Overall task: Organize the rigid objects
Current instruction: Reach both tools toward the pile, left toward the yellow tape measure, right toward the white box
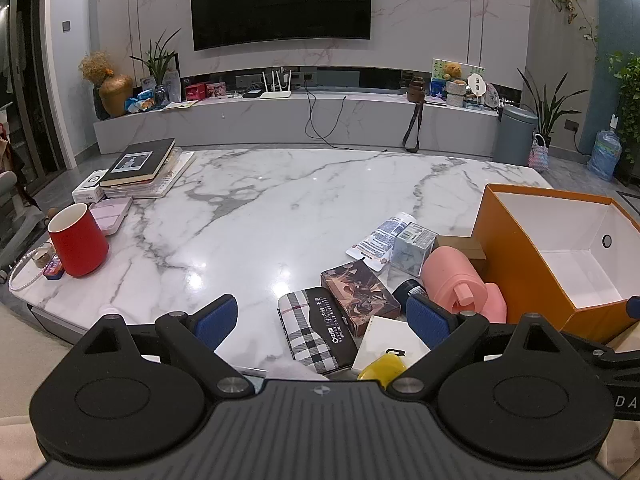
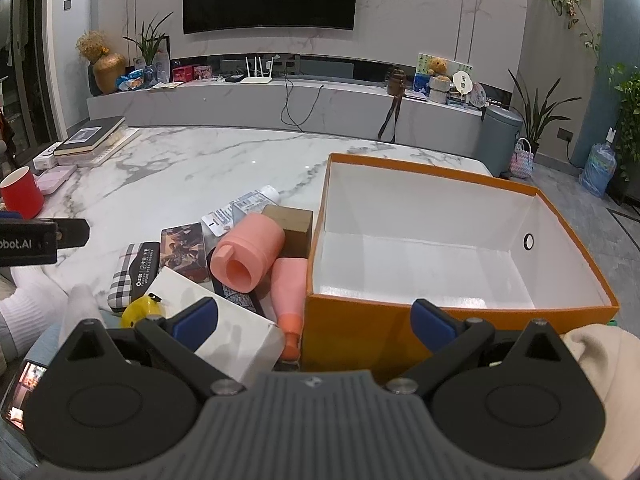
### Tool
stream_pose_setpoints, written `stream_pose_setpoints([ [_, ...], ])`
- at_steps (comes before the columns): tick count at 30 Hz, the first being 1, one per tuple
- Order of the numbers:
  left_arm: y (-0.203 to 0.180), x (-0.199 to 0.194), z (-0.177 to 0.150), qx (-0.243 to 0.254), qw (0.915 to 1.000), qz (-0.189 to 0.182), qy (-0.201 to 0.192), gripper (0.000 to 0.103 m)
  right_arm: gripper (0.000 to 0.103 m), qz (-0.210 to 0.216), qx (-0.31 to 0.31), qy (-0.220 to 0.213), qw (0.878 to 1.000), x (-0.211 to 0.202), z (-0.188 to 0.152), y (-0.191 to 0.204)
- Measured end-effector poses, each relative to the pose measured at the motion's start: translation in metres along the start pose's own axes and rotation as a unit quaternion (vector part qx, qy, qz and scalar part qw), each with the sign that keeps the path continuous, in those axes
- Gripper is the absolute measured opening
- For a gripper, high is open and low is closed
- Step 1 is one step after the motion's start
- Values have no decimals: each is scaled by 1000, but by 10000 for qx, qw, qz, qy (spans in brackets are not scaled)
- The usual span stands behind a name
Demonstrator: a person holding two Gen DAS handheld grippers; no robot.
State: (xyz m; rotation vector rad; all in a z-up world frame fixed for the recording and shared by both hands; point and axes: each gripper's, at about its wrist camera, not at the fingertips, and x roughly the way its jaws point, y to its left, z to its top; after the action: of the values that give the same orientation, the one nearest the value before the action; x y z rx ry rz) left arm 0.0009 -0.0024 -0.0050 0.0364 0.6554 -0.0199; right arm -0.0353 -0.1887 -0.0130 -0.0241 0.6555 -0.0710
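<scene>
- Holding both sets of fingers fully spread, left gripper (image 1: 322, 322) and right gripper (image 2: 314, 320) grasp nothing.
- Orange box (image 2: 400, 332) sits lower right; pink bottle (image 2: 248, 258) lies beside it.

The counter (image 1: 280, 200) is white marble with grey veins. The box (image 2: 400, 320) is orange outside, white inside. A pink bottle (image 2: 250, 254) lies beside a black case with a white-and-black plaid end (image 1: 308, 328), a brown illustrated box (image 1: 358, 298) and a plain white box (image 2: 224, 320). The mug (image 1: 78, 242) is red, white inside. Both grippers' pads (image 1: 216, 320) are blue on black arms.
</scene>
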Motion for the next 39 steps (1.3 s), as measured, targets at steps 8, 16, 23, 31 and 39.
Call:
stream_pose_setpoints([
  [8,-2,0,0,-6,10000,2,0,103,101,-19,17,34,10000,1,0,0],
  [16,-1,0,0,-6,10000,-2,4,103,101,-22,19,51,10000,2,-1,0],
  [23,2,2,-1,-56,10000,-17,71,103,101,6,-5,60,10000,4,0,1],
  [31,15,13,-3,-299,9980,-237,507,86,94,389,-469,-193,9980,2,6,17],
  [39,22,25,-6,-491,9916,-627,1021,69,70,955,-1443,-105,9849,16,15,43],
])
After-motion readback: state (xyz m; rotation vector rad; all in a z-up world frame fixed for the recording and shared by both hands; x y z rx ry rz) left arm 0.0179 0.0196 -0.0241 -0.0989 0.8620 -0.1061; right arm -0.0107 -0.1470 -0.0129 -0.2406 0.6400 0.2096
